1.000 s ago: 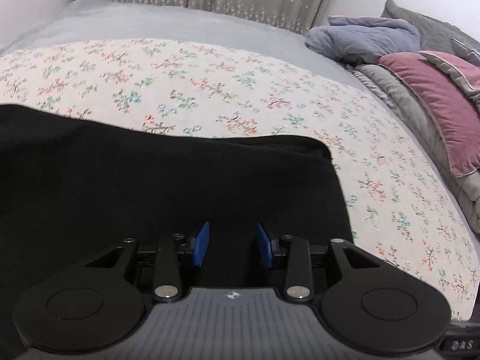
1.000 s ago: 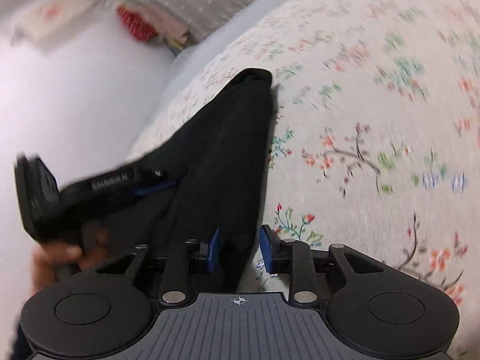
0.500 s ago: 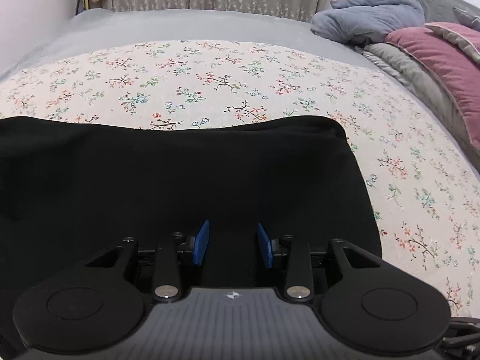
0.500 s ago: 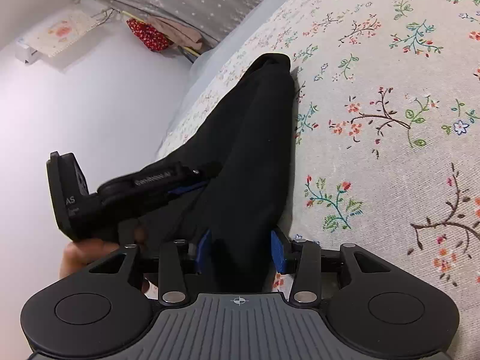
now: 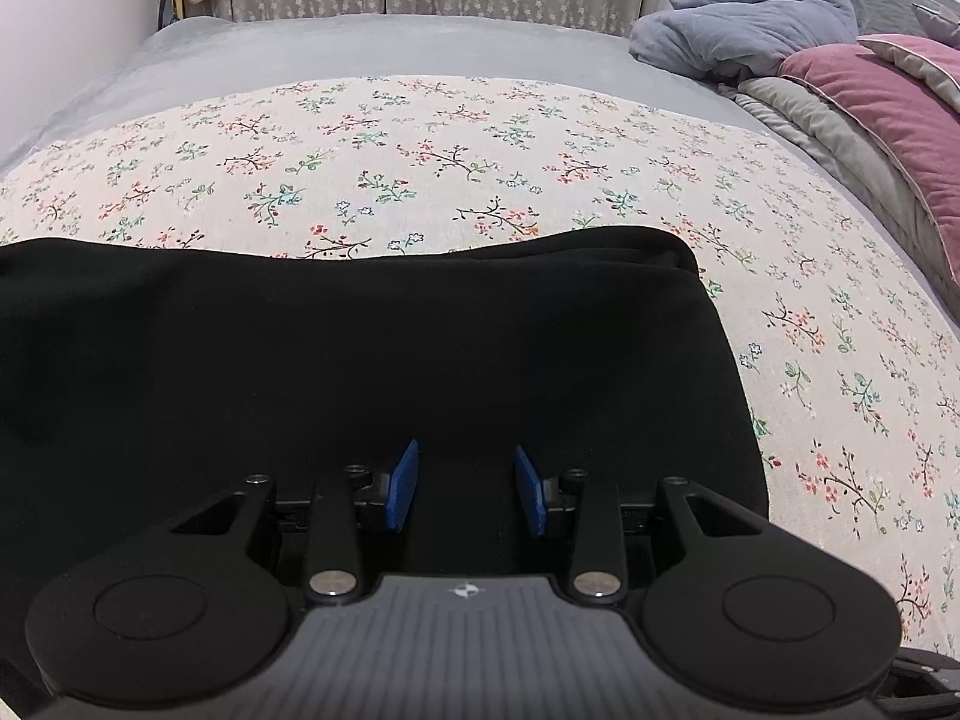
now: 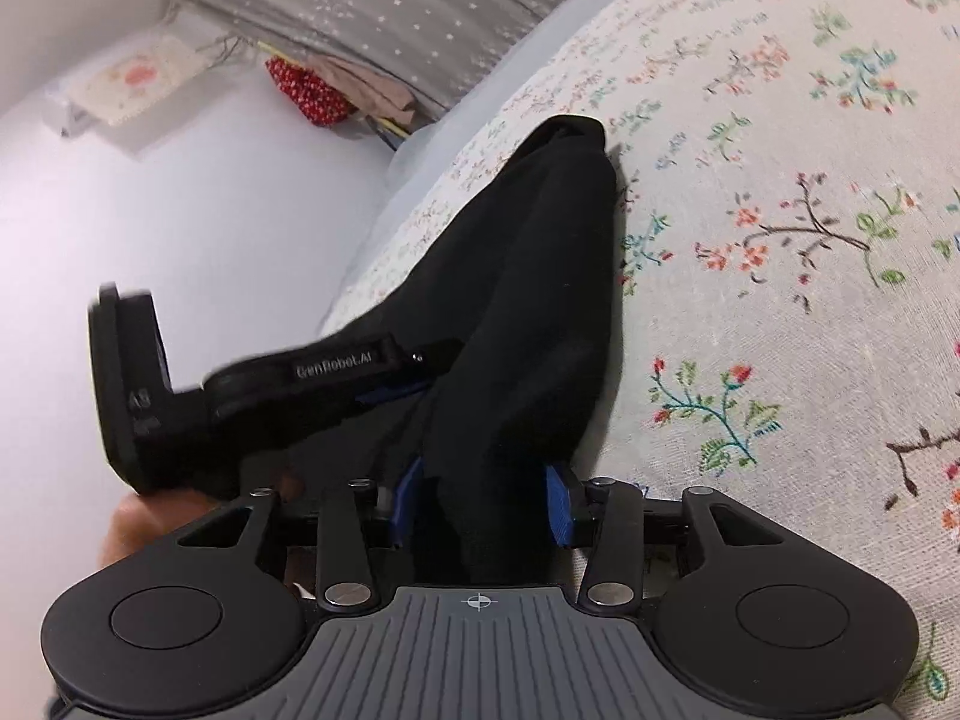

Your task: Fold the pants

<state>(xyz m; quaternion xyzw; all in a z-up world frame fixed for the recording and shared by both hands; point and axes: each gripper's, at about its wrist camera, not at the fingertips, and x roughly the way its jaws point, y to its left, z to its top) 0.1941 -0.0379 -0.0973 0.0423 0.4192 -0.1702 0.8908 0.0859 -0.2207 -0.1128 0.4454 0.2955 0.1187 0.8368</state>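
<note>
Right claw (image 6: 483,501), just opened partway, straddles the black pants (image 6: 528,312).

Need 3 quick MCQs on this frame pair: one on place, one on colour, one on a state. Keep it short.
1. Where do the pants lie?
A. on the floral bedspread
B. on the purple pillow
C. on the floor

2. What colour are the gripper pads?
A. red
B. blue
C. white

3. What sits between the pads of the right gripper?
A. nothing
B. a fold of the pants
C. the blue-grey blanket

Key: 1 A, black cloth lies flat on the flowered cover; 2 B, both wrist views show blue pads; 3 B, the right wrist view shows black fabric bunched between the pads, whose jaws have just been opening.
</note>
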